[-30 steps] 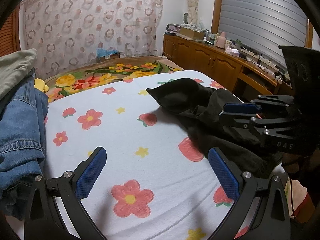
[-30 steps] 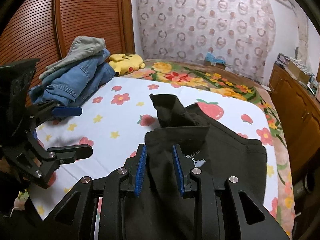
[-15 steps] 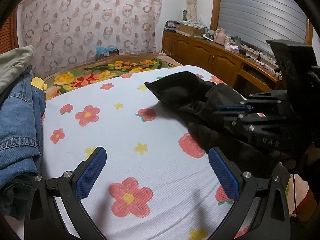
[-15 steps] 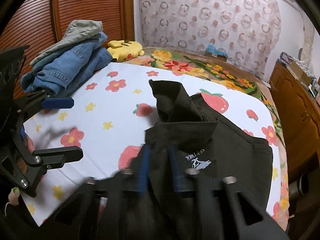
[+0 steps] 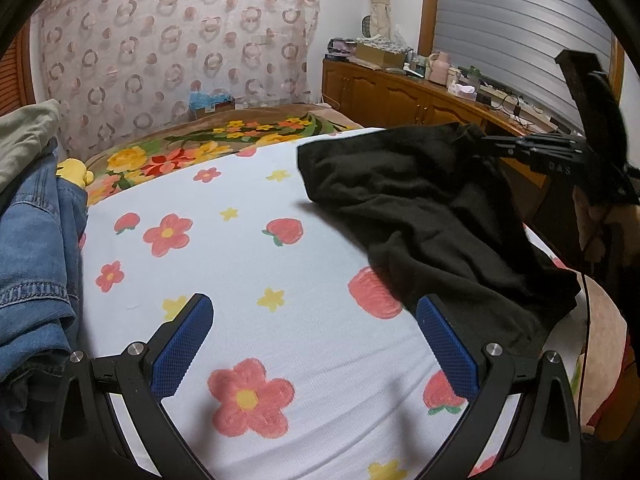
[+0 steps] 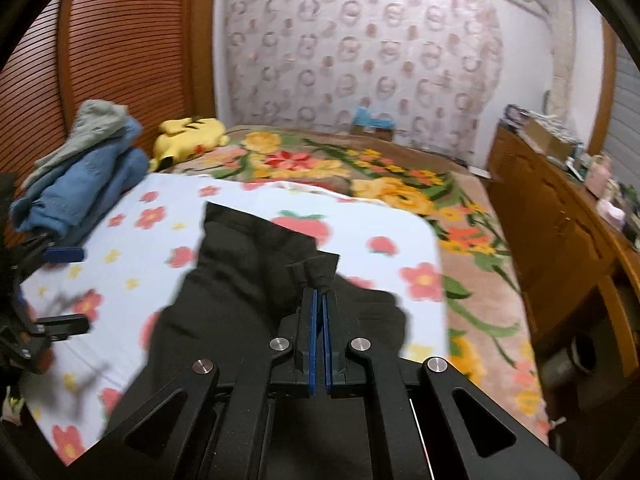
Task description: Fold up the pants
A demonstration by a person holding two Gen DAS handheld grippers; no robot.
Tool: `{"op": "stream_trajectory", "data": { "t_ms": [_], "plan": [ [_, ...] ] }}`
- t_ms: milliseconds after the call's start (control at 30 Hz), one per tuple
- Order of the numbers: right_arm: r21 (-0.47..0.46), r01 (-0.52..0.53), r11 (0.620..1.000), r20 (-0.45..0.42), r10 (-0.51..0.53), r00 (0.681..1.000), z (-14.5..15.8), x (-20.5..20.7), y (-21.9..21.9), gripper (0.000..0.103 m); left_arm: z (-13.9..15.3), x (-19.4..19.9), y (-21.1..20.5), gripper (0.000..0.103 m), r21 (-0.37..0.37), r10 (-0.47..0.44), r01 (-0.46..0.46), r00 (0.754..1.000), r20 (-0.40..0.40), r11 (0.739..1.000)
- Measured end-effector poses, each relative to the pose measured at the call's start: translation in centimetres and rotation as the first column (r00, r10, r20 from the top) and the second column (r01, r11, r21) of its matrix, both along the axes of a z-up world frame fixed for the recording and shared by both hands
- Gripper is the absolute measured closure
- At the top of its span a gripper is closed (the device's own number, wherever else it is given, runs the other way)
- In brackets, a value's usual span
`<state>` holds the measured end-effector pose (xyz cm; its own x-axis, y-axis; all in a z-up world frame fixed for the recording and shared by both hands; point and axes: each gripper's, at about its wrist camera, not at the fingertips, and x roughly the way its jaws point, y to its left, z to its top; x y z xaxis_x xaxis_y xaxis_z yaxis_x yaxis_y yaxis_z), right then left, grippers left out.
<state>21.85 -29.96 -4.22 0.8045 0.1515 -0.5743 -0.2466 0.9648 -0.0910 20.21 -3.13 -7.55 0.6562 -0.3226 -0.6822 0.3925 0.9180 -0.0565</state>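
- While the left gripper (image 5: 314, 344) hangs over the white bedsheet printed with red flowers and strawberries (image 5: 248, 264), its blue-padded jaws stand wide apart with nothing between them, just bare sheet underneath.
- The right gripper (image 6: 319, 300) has its blue pads pinched together on a bunched-up edge of the black fabric pants (image 6: 248, 280). A little peak of cloth sticks up past the fingertips, so it's got a proper grip.
- In the left wrist view, the pants (image 5: 432, 216) sprawl in a crumpled heap across the right side of the sheet, with one edge lifted up toward the right gripper (image 5: 484, 146) at the far right.
- One corner of the pants lies just beside the left gripper's right pad; can't tell if they actually touch.
- A pile of blue denim with a grey-green garment on top (image 6: 84, 172) sits at the left edge of the bed, well apart from the pants.
- A yellow plush toy (image 6: 188, 136) lies behind that pile, on the floral blanket (image 6: 360, 172).
- A wooden cabinet (image 6: 560, 232) runs along the right wall.
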Motion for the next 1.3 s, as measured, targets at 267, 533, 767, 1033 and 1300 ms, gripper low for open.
{"op": "stream_trajectory", "data": {
  "t_ms": [267,533,767,1033,1300],
  "plan": [
    [-0.008,0.057,0.998,-0.046,-0.058,0.997,-1.1,2.1,-0.8,0.101,0.1,0.0,-0.2,0.001,0.013,0.001,-0.001,1.0,-0.003,1.0],
    [-0.018,0.11,0.994,-0.047,-0.111,0.993,-0.4,2.5,-0.2,0.1,0.3,0.0,-0.5,0.001,0.02,0.008,-0.008,1.0,-0.008,1.0],
    [0.0,0.06,0.998,-0.074,-0.06,0.995,-0.7,2.0,-0.4,0.077,0.4,-0.1,-1.0,0.001,0.023,-0.003,0.004,1.0,-0.007,1.0],
    [-0.053,0.096,0.994,-0.129,-0.102,0.986,-1.3,3.5,-0.9,0.076,0.3,-0.3,-1.4,0.001,0.029,-0.008,0.008,1.0,-0.012,1.0],
    [-0.004,0.158,0.987,-0.092,-0.157,0.983,0.3,2.3,-1.7,0.076,0.1,-0.5,-1.7,0.001,0.025,-0.01,0.01,1.0,-0.015,1.0]
  ]
}}
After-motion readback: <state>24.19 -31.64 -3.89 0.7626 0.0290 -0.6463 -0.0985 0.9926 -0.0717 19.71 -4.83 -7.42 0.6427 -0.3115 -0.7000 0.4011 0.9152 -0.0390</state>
